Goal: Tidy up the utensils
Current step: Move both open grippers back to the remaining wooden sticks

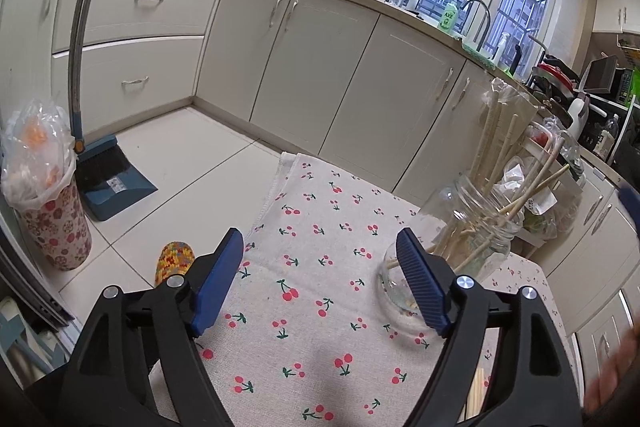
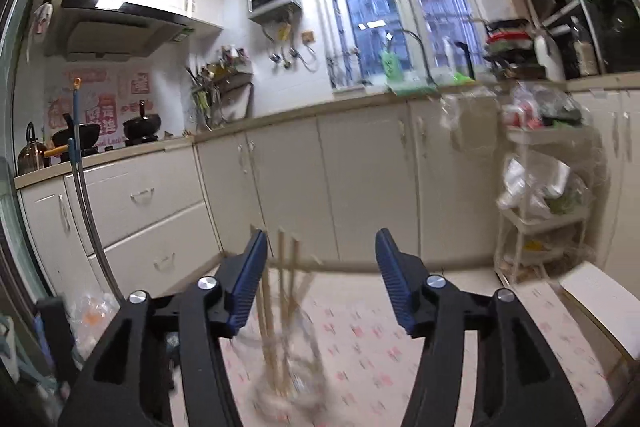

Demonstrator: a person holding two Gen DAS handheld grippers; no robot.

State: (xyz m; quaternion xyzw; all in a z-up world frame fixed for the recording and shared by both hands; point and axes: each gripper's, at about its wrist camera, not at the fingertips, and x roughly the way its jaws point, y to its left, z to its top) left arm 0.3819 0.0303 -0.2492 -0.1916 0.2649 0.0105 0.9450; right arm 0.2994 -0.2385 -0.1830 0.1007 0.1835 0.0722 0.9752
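Note:
A clear glass jar [image 1: 460,247] holding several pale wooden chopsticks [image 1: 496,143] sits on the cherry-print tablecloth [image 1: 320,327]; it looks tilted to the right here. My left gripper [image 1: 320,239] is open and empty above the cloth, and the jar's base lies just behind its right finger. More loose chopsticks [image 1: 476,395] lie at the bottom edge. In the blurred right wrist view, my right gripper [image 2: 322,239] is open with nothing between its fingers. The jar [image 2: 288,367] and its chopsticks [image 2: 282,267] lie below, close to its left finger. A blue fingertip [image 1: 628,203] shows at the right edge.
On the floor to the left are a flowered bin with a plastic bag [image 1: 44,195] and a blue dustpan with broom [image 1: 112,179]. A colourful knitted thing [image 1: 176,259] lies by the cloth's left edge. White cabinets [image 1: 304,75] run behind. A cluttered white rack [image 2: 540,187] stands right, with a white box [image 2: 600,299] beside it.

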